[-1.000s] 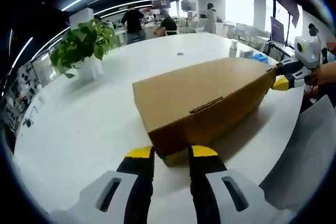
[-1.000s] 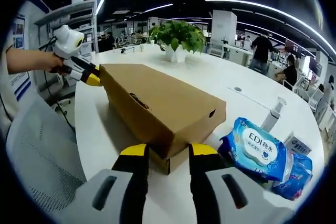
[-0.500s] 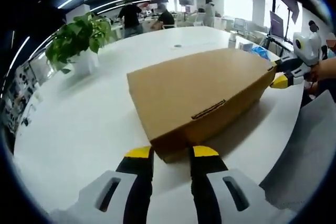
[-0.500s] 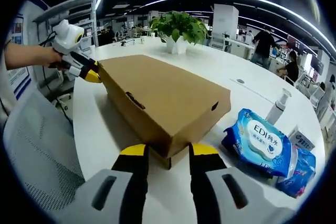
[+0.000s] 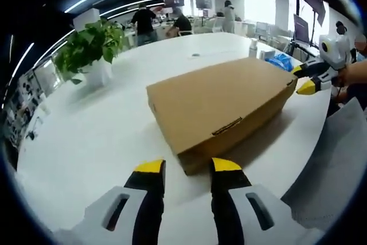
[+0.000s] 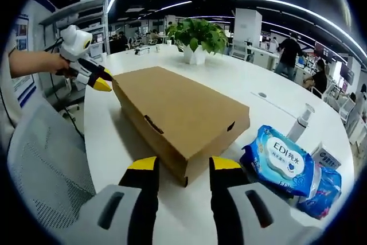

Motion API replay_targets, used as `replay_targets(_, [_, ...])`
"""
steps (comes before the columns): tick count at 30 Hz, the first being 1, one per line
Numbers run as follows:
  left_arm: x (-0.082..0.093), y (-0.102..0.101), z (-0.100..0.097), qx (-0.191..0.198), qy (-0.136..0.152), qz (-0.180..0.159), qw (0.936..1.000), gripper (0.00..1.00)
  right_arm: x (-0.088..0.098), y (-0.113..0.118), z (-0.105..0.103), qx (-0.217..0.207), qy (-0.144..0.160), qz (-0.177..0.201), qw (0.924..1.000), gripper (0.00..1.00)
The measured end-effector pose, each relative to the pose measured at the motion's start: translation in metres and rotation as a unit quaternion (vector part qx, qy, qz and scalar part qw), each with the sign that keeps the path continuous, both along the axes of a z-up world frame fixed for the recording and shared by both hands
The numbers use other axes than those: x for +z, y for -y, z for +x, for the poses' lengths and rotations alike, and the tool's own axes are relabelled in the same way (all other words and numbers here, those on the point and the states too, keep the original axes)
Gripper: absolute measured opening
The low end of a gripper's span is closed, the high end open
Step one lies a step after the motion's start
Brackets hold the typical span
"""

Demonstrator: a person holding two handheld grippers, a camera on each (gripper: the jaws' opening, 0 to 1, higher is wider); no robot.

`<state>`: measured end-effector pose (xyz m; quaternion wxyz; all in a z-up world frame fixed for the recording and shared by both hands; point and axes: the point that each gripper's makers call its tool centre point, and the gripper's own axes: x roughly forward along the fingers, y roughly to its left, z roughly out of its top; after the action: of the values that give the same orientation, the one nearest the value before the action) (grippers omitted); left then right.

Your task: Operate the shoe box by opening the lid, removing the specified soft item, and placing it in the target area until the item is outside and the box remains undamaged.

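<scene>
A closed cardboard box (image 5: 221, 104) lies lid-on across a white table (image 5: 86, 142). In the left gripper view the left claw (image 5: 186, 166) sits just short of the box's near corner, its yellow-tipped jaws parted and holding nothing; the right claw (image 5: 305, 80) shows at the far end, near the opposite corner, jaws also apart. In the right gripper view the right claw (image 6: 183, 163) is spread in front of the box (image 6: 180, 116) corner, empty, with the left claw (image 6: 98, 80) at the far corner, held by a hand (image 6: 60, 64). Blue wipes packs (image 6: 289, 167) lie just right of the box, a pump bottle (image 6: 299, 123) behind them. A potted plant (image 6: 198, 39) stands farther back on the table. A mesh chair (image 6: 43, 164) sits beside the table.
</scene>
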<state>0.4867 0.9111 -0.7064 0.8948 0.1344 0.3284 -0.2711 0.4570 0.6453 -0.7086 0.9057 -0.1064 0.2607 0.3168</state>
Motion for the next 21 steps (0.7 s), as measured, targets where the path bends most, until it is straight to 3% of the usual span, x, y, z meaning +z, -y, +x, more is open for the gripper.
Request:
replay_targets(7, [0.004, 0.008, 0.006, -0.017, 0.01, -0.007, 0.9998, 0.29, 0.005, -0.004, 0.009, -0.004, 0.007, 0.005, 1.0, 0.3])
replay_targets(21, [-0.012, 0.012, 0.009, -0.019, -0.006, 0.007, 0.9998, 0.27, -0.011, -0.004, 0.008, -0.032, -0.02, 0.014, 0.9992, 0.29])
